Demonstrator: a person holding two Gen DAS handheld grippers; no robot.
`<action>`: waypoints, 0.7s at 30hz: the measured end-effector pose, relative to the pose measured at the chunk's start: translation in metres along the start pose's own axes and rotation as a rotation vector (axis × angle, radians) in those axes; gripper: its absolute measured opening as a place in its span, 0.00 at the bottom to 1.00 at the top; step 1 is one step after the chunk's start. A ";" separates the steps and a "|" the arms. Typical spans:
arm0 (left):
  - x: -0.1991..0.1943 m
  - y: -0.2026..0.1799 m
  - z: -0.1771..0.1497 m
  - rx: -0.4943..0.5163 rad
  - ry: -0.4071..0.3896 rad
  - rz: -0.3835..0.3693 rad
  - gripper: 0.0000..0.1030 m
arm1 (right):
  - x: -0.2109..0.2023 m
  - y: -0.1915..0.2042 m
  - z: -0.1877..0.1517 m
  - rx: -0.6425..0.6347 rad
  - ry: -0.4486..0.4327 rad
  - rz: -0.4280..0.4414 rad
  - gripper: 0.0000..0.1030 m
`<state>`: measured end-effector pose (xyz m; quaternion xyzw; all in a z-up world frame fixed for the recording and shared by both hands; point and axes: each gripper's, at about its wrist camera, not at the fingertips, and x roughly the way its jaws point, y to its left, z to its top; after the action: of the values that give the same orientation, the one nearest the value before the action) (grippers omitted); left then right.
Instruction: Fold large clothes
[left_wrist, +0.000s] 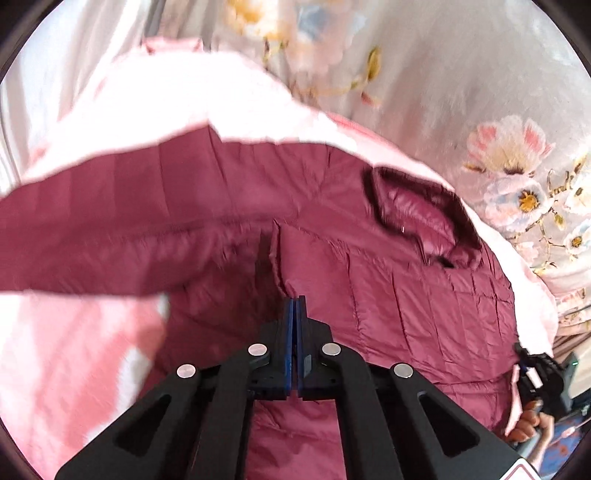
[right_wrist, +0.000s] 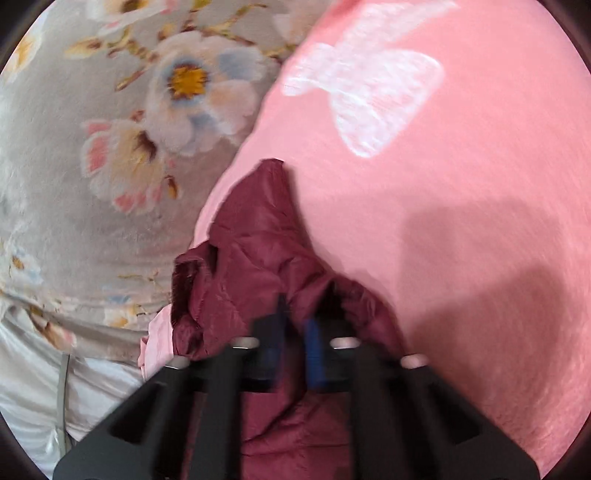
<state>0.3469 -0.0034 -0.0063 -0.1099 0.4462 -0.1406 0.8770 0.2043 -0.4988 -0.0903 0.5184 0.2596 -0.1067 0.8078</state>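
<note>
A maroon quilted puffer jacket (left_wrist: 388, 266) lies spread on a pink blanket (left_wrist: 92, 362). Its collar (left_wrist: 417, 218) is at the upper right. My left gripper (left_wrist: 296, 301) is shut on a raised fold of the jacket near its middle. In the right wrist view my right gripper (right_wrist: 295, 325) is shut on a bunched part of the jacket (right_wrist: 255, 243), with fabric pinched between the blurred fingers (right_wrist: 316, 350). The right gripper also shows in the left wrist view (left_wrist: 535, 373) at the jacket's right edge, held by a hand.
The pink blanket (right_wrist: 443, 221) with a white butterfly print lies on a grey floral bedspread (right_wrist: 92, 166). The floral bedspread also fills the upper right of the left wrist view (left_wrist: 480, 92). White satin fabric (right_wrist: 29, 387) lies at the lower left.
</note>
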 end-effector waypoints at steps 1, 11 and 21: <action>-0.004 0.000 0.000 0.012 -0.019 0.006 0.00 | -0.008 0.011 -0.002 -0.062 -0.027 -0.010 0.02; 0.052 0.010 -0.041 0.094 0.048 0.167 0.00 | 0.026 0.025 -0.041 -0.486 0.019 -0.435 0.01; 0.013 0.012 -0.053 0.169 0.040 0.258 0.22 | -0.024 0.056 -0.069 -0.620 -0.072 -0.504 0.14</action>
<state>0.3128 -0.0001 -0.0505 0.0252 0.4605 -0.0659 0.8848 0.1875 -0.4152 -0.0559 0.1662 0.3701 -0.2362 0.8830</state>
